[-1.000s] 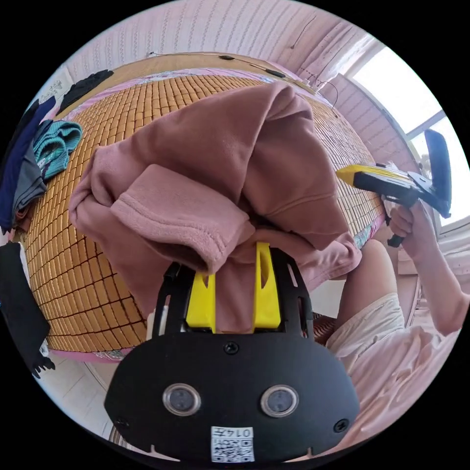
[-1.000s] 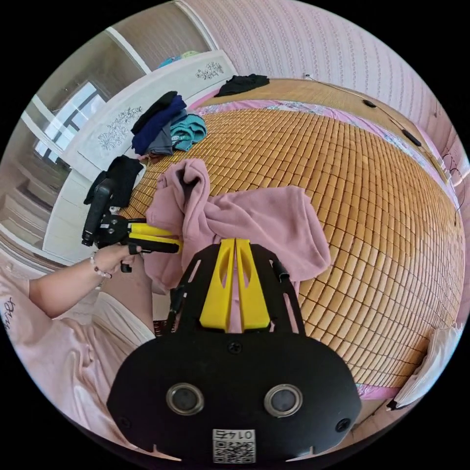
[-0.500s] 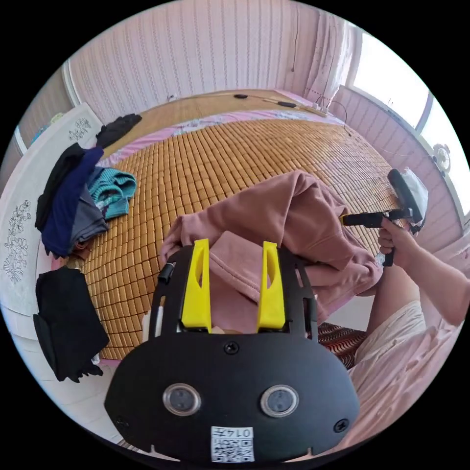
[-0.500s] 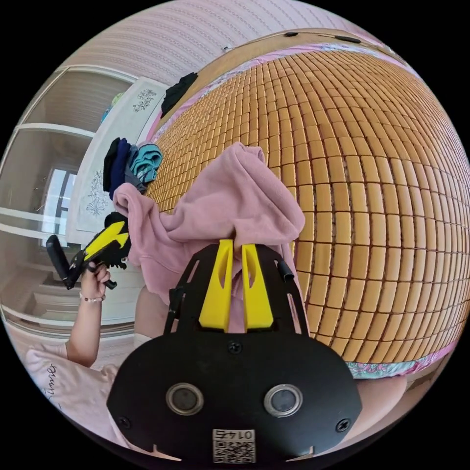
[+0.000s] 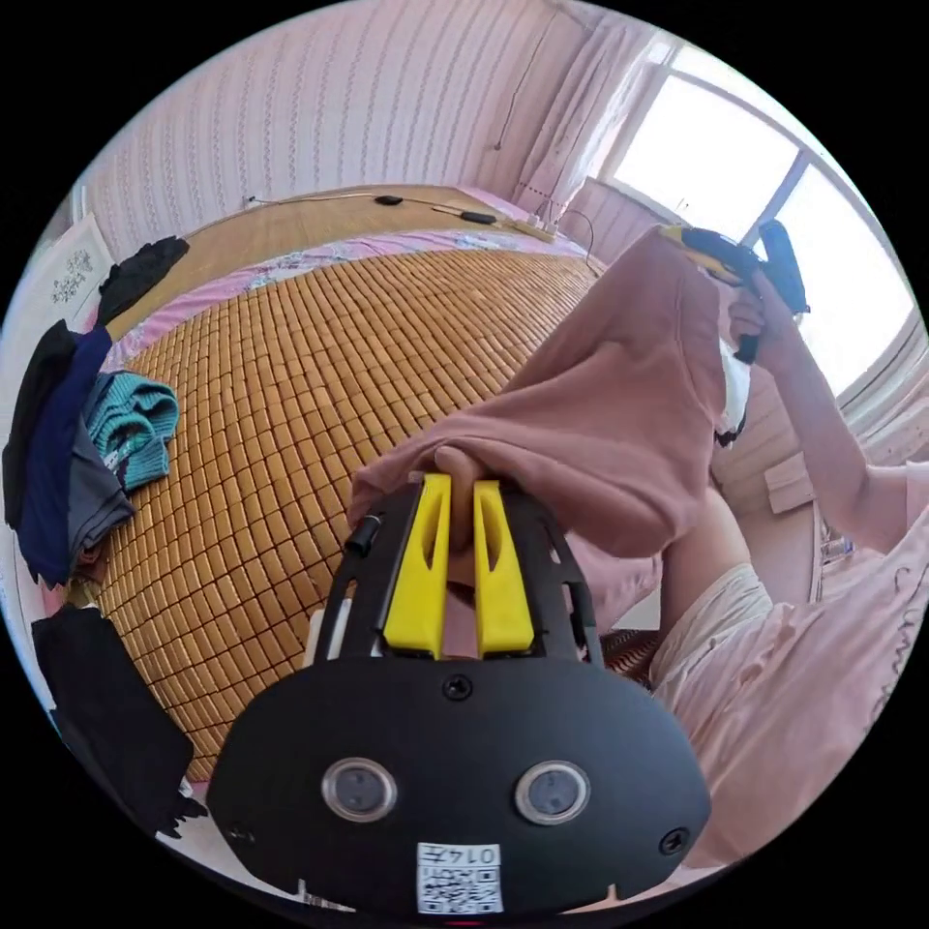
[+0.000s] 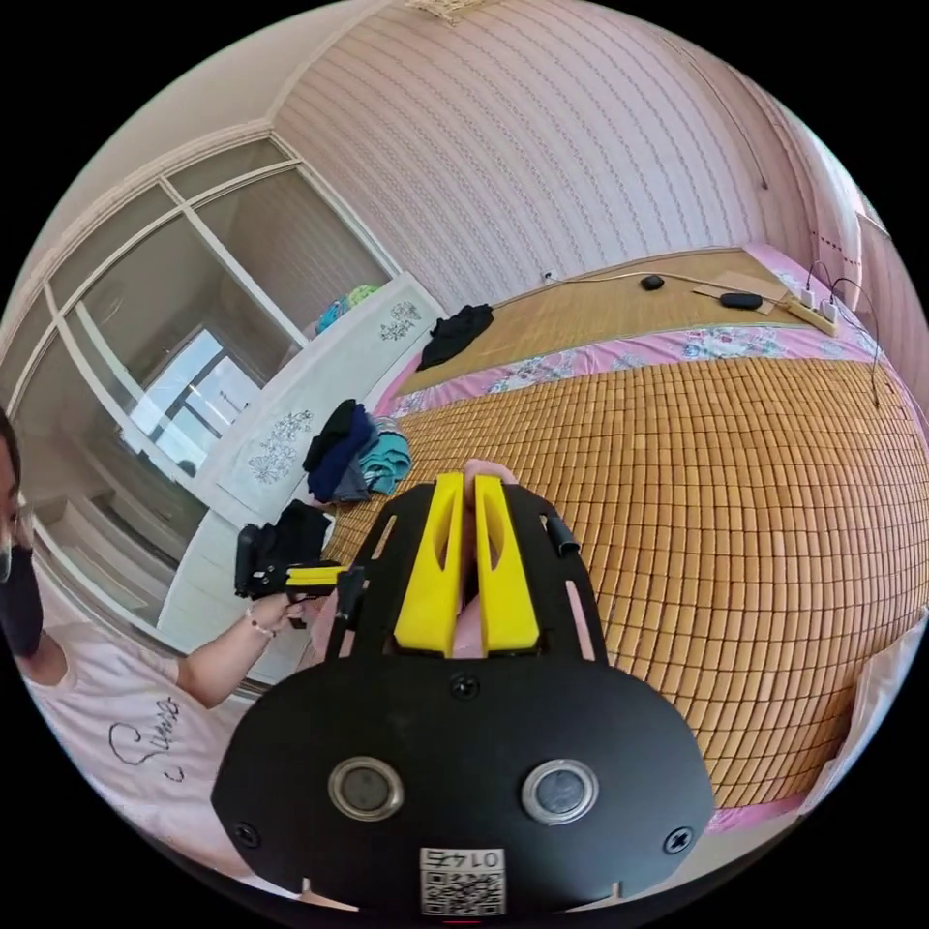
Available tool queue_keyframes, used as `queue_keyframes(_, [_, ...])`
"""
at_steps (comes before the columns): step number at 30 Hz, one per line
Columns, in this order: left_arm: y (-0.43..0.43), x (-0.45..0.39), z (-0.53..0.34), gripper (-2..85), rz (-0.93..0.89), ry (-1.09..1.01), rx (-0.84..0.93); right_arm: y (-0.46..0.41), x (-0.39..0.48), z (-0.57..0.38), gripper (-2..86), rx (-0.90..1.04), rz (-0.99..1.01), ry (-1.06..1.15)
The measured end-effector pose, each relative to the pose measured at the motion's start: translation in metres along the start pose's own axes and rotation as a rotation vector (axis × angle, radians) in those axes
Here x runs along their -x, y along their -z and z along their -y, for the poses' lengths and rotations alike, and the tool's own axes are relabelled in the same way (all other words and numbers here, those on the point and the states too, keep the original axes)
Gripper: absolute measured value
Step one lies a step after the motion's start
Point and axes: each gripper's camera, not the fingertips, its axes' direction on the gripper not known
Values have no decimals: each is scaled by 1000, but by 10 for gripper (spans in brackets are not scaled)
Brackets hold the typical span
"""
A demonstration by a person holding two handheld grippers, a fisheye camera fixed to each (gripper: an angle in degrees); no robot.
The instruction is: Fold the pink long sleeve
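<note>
Yellow plastic jaws of the left gripper (image 5: 461, 481) are clenched on a fold of the pink fleece long-sleeve top (image 5: 600, 416), which shows between them in the left gripper view. From that pinch the garment stretches up and away through the air, over the near edge of the bed, to the right gripper (image 5: 699, 247), held high in the person's hand (image 5: 764, 324) against the bright window (image 5: 716, 160); its yellow tips sit at the cloth's top corner. In the right gripper view, the right gripper (image 6: 464, 479) has its jaws almost together with a strip of pink cloth (image 6: 471, 619) caught between them, and the left gripper (image 6: 324, 578) shows lower left, held in a hand (image 6: 276, 612).

Beyond the garment lies the bed's woven bamboo mat (image 5: 290, 387), orange-brown and tiled. At its far side rests a pile of folded clothes, navy, grey and teal (image 5: 82, 450), with a black garment (image 5: 102, 711) hanging over the bed's edge near it. Another black garment (image 6: 460, 332) lies further off, beside the striped pink wall (image 6: 542, 145).
</note>
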Motion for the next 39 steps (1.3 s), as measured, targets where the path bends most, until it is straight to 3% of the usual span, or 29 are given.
queue_keyframes(4, [-9,41,17,65,101,169,-12,-56,-44,40,81,140,-138,-196])
queue_keyframes(8, [-7,36,9,67,123,130,-35,-59,-23,8,87,113,-164,-46])
queue_keyframes(12, [-48,-23,2,64,-45,-78,60,-93,14,-45,86,229,-173,177])
queue_keyframes(15, [-104,-96,2,80,-127,-284,172,-155,49,-74,108,442,-198,351])
queue_keyframes(17, [-140,-132,4,94,-91,-393,247,-197,67,-86,116,545,-271,451])
queue_keyframes(20, [-190,-153,13,94,-9,-445,369,-224,58,-82,63,666,-304,392])
queue_keyframes(24, [-197,-124,30,8,-126,-305,402,-163,33,-49,21,450,-129,198])
queue_keyframes(26, [-175,-110,36,-3,-171,-279,309,-93,8,-39,16,235,-123,82])
queue_keyframes(30, [-75,-46,41,-9,-208,-135,-10,13,-45,-55,15,-6,-261,-133])
queue_keyframes(32, [-25,1,31,-9,-133,-12,-139,60,-82,-79,14,-39,-441,-264])
queue_keyframes(35, [43,92,-9,-8,159,285,-270,80,-122,-110,12,49,-653,-418])
queue_keyframes(37, [76,152,-45,-2,391,533,-270,77,-128,-119,14,105,-716,-432])
queue_keyframes(39, [93,173,-62,7,490,626,-287,62,-119,-115,18,135,-704,-368])
